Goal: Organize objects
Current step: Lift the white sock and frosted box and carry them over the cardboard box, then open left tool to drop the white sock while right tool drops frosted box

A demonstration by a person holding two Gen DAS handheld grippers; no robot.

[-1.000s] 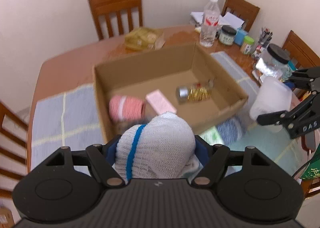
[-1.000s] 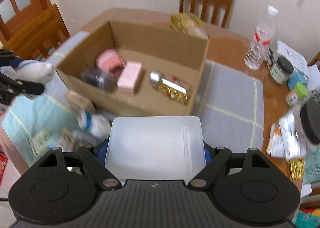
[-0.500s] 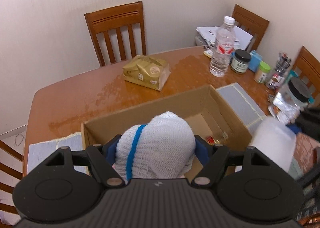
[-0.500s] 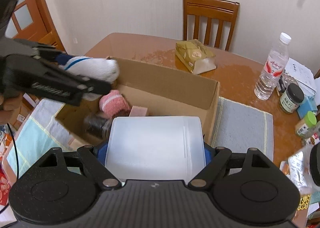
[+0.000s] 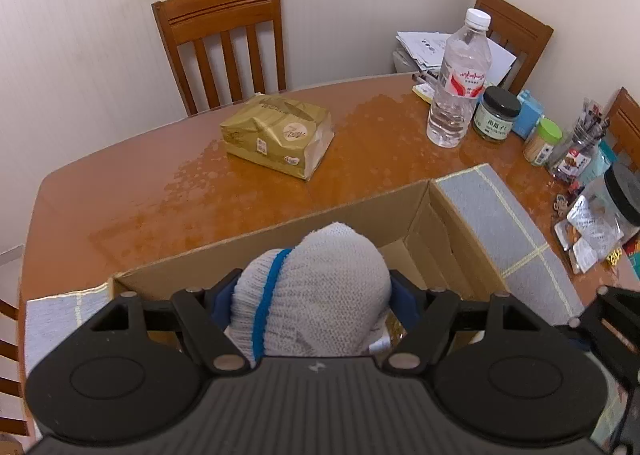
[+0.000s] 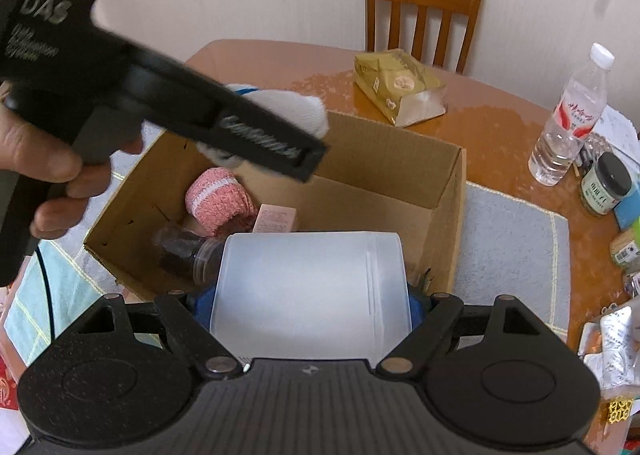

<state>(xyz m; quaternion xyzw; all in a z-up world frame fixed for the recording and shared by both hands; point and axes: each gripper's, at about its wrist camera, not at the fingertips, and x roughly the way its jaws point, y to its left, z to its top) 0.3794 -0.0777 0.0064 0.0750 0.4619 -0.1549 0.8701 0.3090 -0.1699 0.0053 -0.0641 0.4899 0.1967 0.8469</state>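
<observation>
While the left gripper (image 5: 312, 295) stays clamped on the white sock roll (image 5: 316, 295), it has moved from short of the cardboard box (image 6: 384, 159) to above its opening. Right gripper (image 6: 310, 295) still grips the translucent container (image 6: 310, 291), now over the near wall, closer than before.

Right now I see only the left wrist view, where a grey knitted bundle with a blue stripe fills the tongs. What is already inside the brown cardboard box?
Observer: The right wrist view shows a pink knitted roll, a small pale pink carton and a dark clear plastic jar lying on its side in the box.
Operator: Is the right hand carrying anything?
Observer: Yes, the right tongs are shut on a translucent white plastic tub, held over the box's near edge.
</observation>
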